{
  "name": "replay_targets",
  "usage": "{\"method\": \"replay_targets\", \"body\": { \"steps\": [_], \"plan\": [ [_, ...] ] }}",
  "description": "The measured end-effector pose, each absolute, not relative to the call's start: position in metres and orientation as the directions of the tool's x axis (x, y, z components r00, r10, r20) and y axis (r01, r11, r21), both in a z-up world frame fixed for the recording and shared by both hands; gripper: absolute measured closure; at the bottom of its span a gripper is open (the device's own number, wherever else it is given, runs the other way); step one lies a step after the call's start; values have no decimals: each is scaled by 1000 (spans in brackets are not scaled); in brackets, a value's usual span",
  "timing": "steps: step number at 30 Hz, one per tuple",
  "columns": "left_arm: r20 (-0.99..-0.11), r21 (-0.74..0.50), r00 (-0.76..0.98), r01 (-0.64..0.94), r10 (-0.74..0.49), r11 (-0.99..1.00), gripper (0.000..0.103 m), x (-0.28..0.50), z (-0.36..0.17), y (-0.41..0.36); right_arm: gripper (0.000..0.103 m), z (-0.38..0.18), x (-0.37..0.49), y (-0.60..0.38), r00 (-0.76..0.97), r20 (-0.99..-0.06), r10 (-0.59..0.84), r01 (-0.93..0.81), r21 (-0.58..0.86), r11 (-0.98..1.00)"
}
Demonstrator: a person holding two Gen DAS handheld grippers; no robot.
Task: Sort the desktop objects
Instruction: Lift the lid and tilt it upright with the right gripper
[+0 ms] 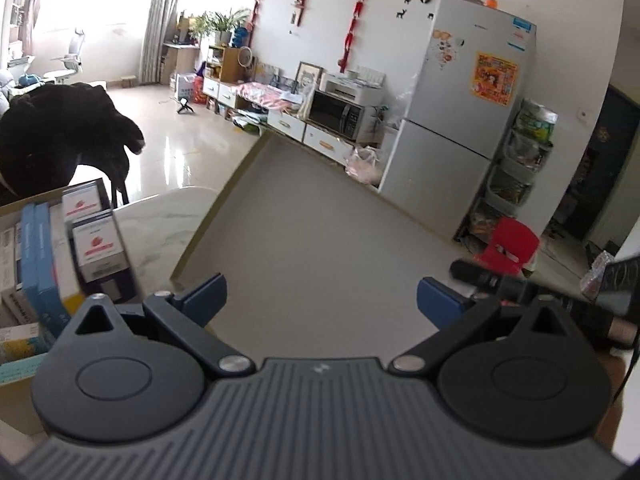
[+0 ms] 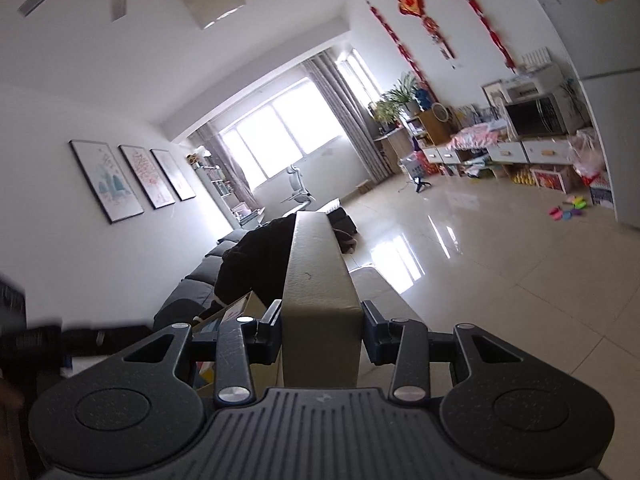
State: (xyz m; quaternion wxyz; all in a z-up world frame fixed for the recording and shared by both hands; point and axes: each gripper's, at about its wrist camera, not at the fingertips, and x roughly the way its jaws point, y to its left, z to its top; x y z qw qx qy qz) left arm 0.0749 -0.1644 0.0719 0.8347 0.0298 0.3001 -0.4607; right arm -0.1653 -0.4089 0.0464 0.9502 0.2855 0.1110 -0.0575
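Observation:
In the left wrist view my left gripper [image 1: 322,302] is open and empty, held above a large flat grey board [image 1: 312,240] that lies tilted across the scene. In the right wrist view my right gripper [image 2: 320,334] is shut on the near end of a long grey-beige slab [image 2: 316,280], seemingly the same board seen edge-on, which runs away from the camera. A cardboard box [image 1: 24,396] at the left holds several standing books and small boxes [image 1: 98,248]. Part of this box [image 2: 244,304] shows left of the slab in the right wrist view.
A white marble table top [image 1: 160,224] lies under the box. A black coat [image 1: 60,132] hangs on a chair behind the table. A black cylinder [image 1: 484,276] and the other gripper's body sit at the right. A fridge [image 1: 460,100] and cabinets stand beyond.

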Motion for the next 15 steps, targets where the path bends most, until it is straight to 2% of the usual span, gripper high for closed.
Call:
{"method": "replay_targets", "body": {
  "steps": [11, 15],
  "plan": [
    [-604, -240, 335, 788, -723, 567, 1, 76, 105, -195, 60, 62, -177, -359, 973, -224, -60, 152, 422, 894],
    [-655, -243, 321, 767, -684, 594, 8, 82, 103, -207, 59, 64, -176, -344, 974, -217, -59, 142, 389, 910]
  ]
}}
